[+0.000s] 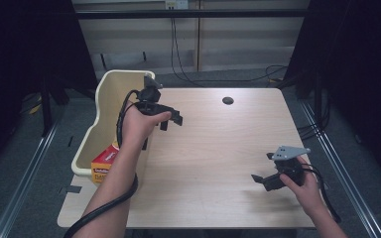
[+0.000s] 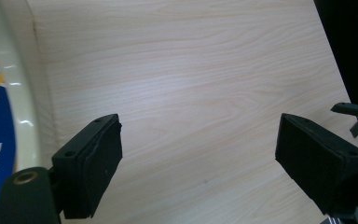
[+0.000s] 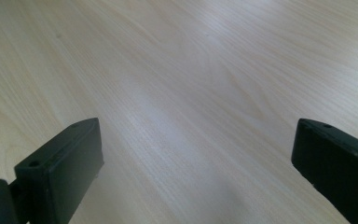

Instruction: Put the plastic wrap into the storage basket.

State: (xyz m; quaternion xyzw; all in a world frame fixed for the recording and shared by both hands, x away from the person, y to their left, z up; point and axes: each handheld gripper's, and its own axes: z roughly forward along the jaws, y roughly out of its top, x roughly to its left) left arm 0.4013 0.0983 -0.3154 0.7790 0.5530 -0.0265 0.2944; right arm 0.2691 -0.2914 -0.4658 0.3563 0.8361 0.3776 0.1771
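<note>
Here, the left gripper [image 1: 171, 120] is up over the far left part of the wooden table [image 1: 218, 163], right next to the cream tub [image 1: 96, 121]. Its jaws are wide apart with nothing between them. A yellow and red box [image 1: 104, 163] lies in the near end of the tub. The right gripper [image 1: 263, 181] sits low at the near right, also wide and empty.

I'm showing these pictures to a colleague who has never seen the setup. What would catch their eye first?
Probably the two hand-held black tools over the bare wooden table: the left tool near the table's left edge, the right tool low at the near right, both with jaws apart and nothing between them. Next, the cream tub against the table's left side, with an orange-and-yellow box lying in its near end.
</note>
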